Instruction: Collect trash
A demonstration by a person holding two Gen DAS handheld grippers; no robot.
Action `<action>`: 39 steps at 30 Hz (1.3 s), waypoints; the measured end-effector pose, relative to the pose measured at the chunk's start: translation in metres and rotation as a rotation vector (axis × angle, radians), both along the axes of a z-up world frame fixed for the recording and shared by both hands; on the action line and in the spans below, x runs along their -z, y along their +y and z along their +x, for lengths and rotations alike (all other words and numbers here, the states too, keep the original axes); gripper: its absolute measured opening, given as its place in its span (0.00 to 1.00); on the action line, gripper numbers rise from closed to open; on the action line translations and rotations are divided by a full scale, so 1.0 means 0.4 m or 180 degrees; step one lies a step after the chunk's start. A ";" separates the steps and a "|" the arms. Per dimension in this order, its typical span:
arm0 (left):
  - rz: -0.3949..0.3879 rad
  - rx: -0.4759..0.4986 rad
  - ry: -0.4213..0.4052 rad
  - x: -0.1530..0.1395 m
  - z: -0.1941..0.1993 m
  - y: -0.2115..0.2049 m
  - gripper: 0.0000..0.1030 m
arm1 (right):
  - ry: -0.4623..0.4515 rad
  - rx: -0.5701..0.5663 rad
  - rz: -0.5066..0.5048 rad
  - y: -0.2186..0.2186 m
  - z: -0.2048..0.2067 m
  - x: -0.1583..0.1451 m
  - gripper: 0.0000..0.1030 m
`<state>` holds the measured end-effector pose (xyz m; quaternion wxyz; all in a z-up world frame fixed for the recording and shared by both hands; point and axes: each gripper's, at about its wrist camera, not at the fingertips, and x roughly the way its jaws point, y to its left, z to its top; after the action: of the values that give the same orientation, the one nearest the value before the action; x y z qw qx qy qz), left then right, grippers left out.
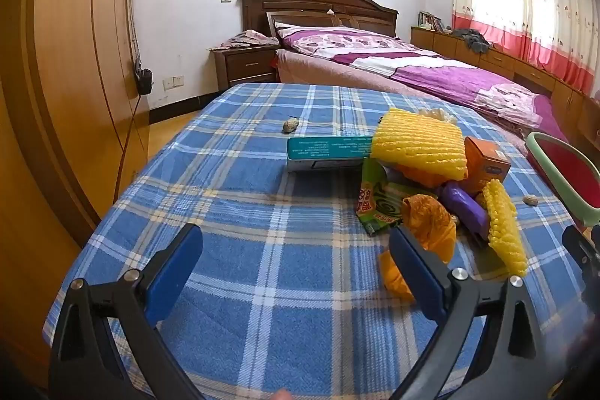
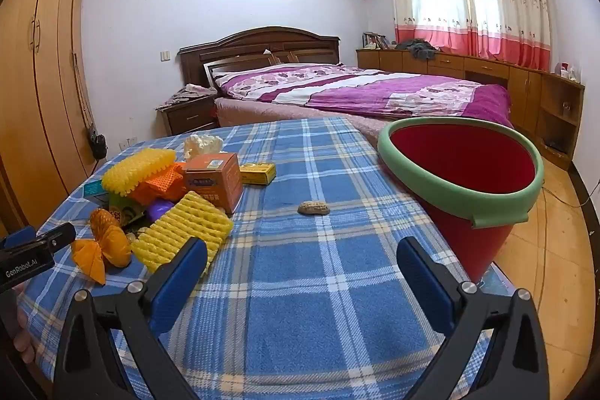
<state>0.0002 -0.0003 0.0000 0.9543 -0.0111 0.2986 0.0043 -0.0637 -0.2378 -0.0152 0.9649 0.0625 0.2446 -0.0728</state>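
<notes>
A pile of trash lies on the blue plaid table (image 1: 243, 212): yellow foam netting (image 1: 416, 141), an orange box (image 1: 487, 164), a teal box (image 1: 326, 152), a green wrapper (image 1: 375, 201), a purple wrapper (image 1: 465, 205) and orange netting (image 1: 431, 223). My left gripper (image 1: 296, 246) is open and empty, just left of the orange netting. A red bucket (image 2: 468, 175) with a green rim stands at the table's right edge. My right gripper (image 2: 300, 257) is open and empty, between the pile (image 2: 180, 223) and the bucket. A peanut shell (image 2: 314, 208) lies ahead of it.
Another shell (image 1: 290, 125) lies far on the table. A small yellow box (image 2: 257, 173) and crumpled tissue (image 2: 202, 145) sit behind the pile. A bed (image 2: 356, 92) stands beyond the table, wardrobes (image 1: 75, 62) on the left, low cabinets (image 2: 525, 89) at right.
</notes>
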 end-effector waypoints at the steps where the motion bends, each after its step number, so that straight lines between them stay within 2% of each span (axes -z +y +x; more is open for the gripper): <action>1: 0.0006 -0.0002 -0.0005 0.000 0.000 0.000 0.96 | -0.0001 0.0000 -0.0003 0.001 0.000 0.000 1.00; 10: 0.0020 -0.0001 -0.0031 -0.001 0.017 0.030 0.96 | 0.0004 0.0005 0.0024 -0.002 0.001 0.001 1.00; 12: 0.0135 -0.0014 -0.0068 0.002 -0.011 -0.015 0.96 | 0.0002 0.0002 0.0025 -0.001 0.000 0.001 1.00; 39: 0.0129 -0.0016 -0.0063 0.002 -0.006 -0.014 0.96 | 0.0005 0.0002 0.0014 -0.001 -0.001 0.001 1.00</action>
<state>-0.0021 -0.0058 -0.0008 0.9573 0.0074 0.2889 0.0126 -0.0641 -0.2382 -0.0156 0.9645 0.0646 0.2454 -0.0726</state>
